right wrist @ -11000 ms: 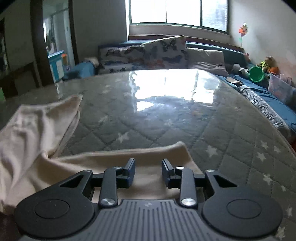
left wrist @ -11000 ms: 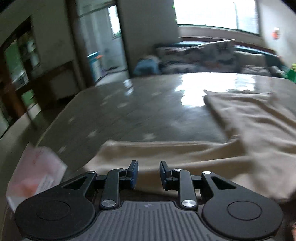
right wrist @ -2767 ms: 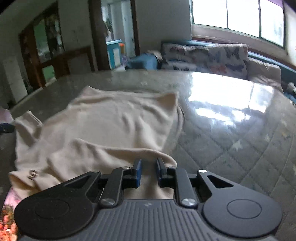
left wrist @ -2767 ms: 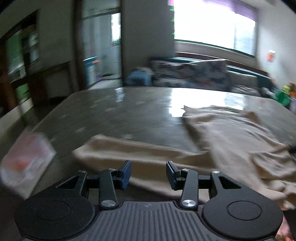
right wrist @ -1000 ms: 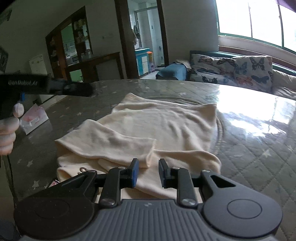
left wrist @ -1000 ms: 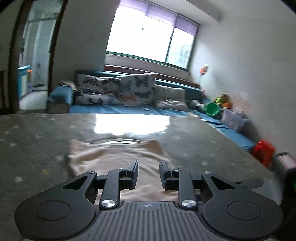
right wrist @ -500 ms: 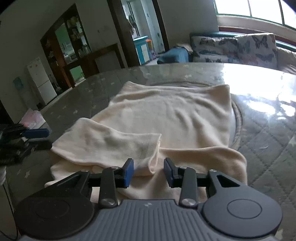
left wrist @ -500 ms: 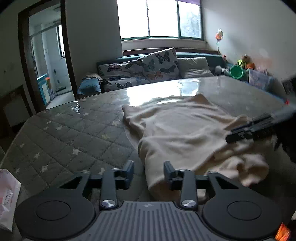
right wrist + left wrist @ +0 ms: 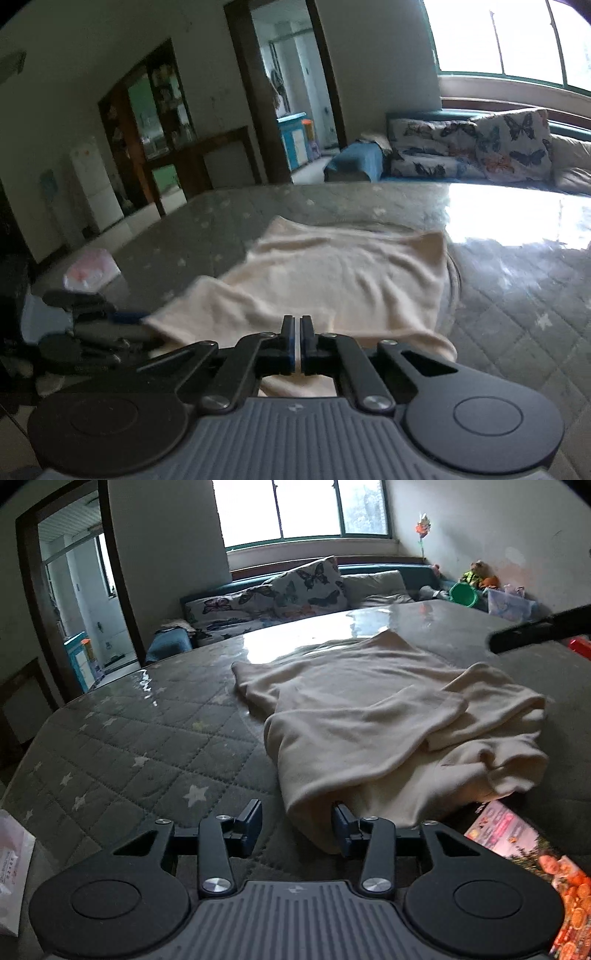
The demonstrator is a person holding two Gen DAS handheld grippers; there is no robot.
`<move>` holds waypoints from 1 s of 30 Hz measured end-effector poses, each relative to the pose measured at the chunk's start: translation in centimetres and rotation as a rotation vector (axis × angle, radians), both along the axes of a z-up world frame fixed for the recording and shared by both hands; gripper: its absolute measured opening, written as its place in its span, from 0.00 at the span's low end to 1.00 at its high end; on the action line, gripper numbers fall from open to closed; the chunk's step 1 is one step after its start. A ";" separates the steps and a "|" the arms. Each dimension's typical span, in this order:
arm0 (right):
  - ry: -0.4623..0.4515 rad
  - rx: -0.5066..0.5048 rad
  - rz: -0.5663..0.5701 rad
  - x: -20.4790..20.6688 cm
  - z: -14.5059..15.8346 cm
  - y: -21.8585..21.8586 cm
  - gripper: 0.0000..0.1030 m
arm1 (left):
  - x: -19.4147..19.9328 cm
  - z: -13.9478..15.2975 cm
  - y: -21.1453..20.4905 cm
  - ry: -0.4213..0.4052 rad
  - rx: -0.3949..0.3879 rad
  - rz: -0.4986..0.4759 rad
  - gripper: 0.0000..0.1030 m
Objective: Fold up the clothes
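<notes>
While half a second ago the right gripper stood parted over the near hem, its jaws are now pinched together with only a sliver between the pads, and that same stretch has brought the left gripper closer to the near corner of the cream garment, which lies loosely doubled on the quilted star-patterned table, 1 sleeve laid across its body

Going left to right in the left wrist view: a white packet sits cut off at the table's edge, then bare quilting, then the left gripper's jaws, parted and holding nothing, the cloth's rounded corner just beside the right-hand pad and partly between the two; whether it touches that pad I cannot tell. Further right a colourful printed sheet pokes out from under the cloth

I judge this as the set-up for the next fold: 1 corner taken, the other about to be

Hard to read: in the right wrist view the pads close over the hem, so cloth is probably caught between them, yet the fingers hide the contact and I cannot confirm it. That view is blurred, the left gripper appearing only as a dark smear, and the right gripper shows in the left view only as a dark bar, cut off by the frame edge
</notes>
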State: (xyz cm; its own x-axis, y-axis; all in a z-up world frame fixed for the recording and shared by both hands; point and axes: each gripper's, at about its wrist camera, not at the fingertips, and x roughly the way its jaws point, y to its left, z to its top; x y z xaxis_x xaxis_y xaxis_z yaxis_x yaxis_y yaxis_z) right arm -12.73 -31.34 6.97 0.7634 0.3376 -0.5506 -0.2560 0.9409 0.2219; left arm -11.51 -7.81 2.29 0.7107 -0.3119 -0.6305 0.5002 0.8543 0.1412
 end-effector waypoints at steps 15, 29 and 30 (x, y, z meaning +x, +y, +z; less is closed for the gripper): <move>0.077 0.004 -0.012 3.6 -3.8 0.9 0.02 | -0.4 0.4 0.1 -0.038 0.026 0.016 0.12; 0.053 -0.004 -0.035 1.2 -2.0 -0.1 0.28 | -0.8 0.1 0.2 -0.043 0.046 0.002 0.12; 0.063 0.005 -0.042 1.9 -2.5 -0.1 0.29 | -0.7 0.2 0.3 -0.041 0.043 0.006 0.12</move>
State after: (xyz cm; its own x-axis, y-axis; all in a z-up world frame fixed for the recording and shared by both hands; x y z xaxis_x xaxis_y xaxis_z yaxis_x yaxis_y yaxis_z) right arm -10.87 -31.40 4.45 0.7410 0.3086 -0.5964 -0.2015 0.9494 0.2408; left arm -12.24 -7.55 2.44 0.7378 -0.2814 -0.6135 0.4886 0.8498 0.1978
